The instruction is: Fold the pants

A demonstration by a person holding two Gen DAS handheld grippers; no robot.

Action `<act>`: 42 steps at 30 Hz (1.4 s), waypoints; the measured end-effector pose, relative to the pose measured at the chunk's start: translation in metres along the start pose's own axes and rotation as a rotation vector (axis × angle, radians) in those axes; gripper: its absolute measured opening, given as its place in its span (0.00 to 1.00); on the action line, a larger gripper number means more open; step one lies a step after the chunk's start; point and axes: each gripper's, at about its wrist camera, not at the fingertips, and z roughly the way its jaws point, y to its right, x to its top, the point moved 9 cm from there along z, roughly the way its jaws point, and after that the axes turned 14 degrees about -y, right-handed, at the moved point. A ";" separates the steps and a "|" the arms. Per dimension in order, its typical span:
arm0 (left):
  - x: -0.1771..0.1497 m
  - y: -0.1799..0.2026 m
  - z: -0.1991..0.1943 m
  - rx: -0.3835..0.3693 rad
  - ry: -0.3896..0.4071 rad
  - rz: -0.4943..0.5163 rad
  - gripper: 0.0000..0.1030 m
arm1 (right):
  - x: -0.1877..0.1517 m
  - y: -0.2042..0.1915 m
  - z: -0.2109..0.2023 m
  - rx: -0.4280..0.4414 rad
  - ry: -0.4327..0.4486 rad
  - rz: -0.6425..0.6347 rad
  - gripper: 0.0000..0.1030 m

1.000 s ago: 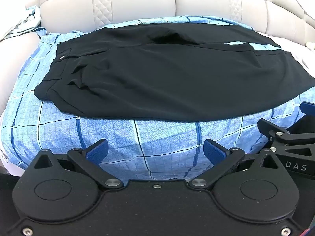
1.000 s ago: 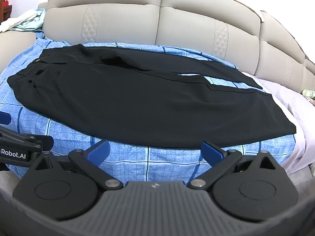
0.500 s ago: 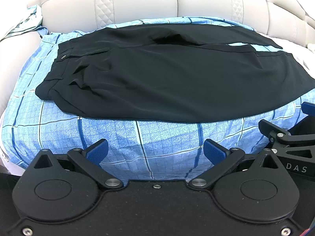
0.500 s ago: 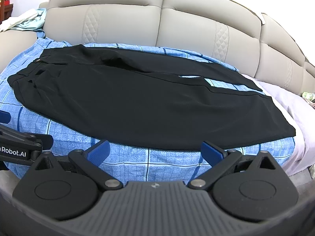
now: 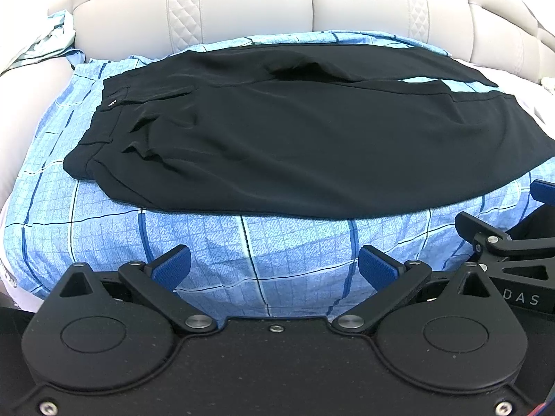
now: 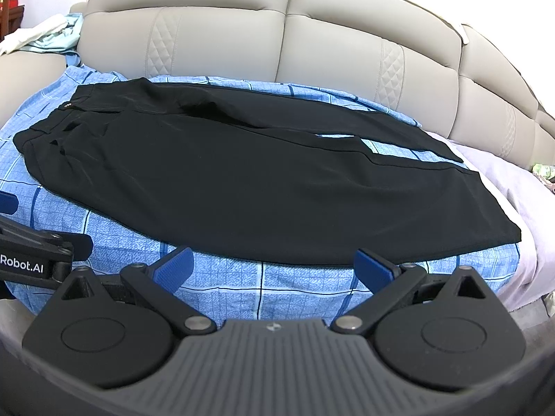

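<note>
We held the left hand-held gripper (image 5: pixel 274 265) spread wide with nothing between its blue pads (image 5: pixel 172 266), hovering over the near edge of the blue checked sheet (image 5: pixel 242 242). The right hand-held gripper (image 6: pixel 272 266) was likewise wide apart and empty, just short of the near hem of the fabric. Each unit showed at the edge of the other's view, side by side. The black pants (image 6: pixel 242 180) lay flat and unfolded across the sheet on the bed, waistband (image 5: pixel 100 124) to the left, legs running right. The far leg was angled slightly away from the near one, leaving a narrow strip of sheet visible between them. Behind the bed stood a padded beige headboard (image 6: pixel 288 34). Pale bedding (image 6: pixel 503 180) showed beyond the sheet's right edge.
</note>
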 end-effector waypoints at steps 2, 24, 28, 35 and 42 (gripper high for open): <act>0.000 0.000 0.000 -0.001 0.000 0.000 1.00 | 0.001 0.000 0.000 0.000 0.001 -0.002 1.00; 0.001 0.000 0.001 0.000 -0.002 -0.001 1.00 | 0.002 0.002 0.000 -0.002 -0.002 0.000 1.00; 0.001 0.000 0.001 0.000 -0.002 -0.001 1.00 | 0.001 0.003 0.001 -0.003 -0.002 0.002 1.00; 0.001 0.000 0.001 0.000 -0.002 -0.001 1.00 | 0.001 0.004 0.002 -0.005 -0.005 0.004 1.00; 0.002 -0.001 0.002 -0.001 -0.003 -0.003 1.00 | 0.001 0.004 0.005 -0.007 -0.007 0.003 1.00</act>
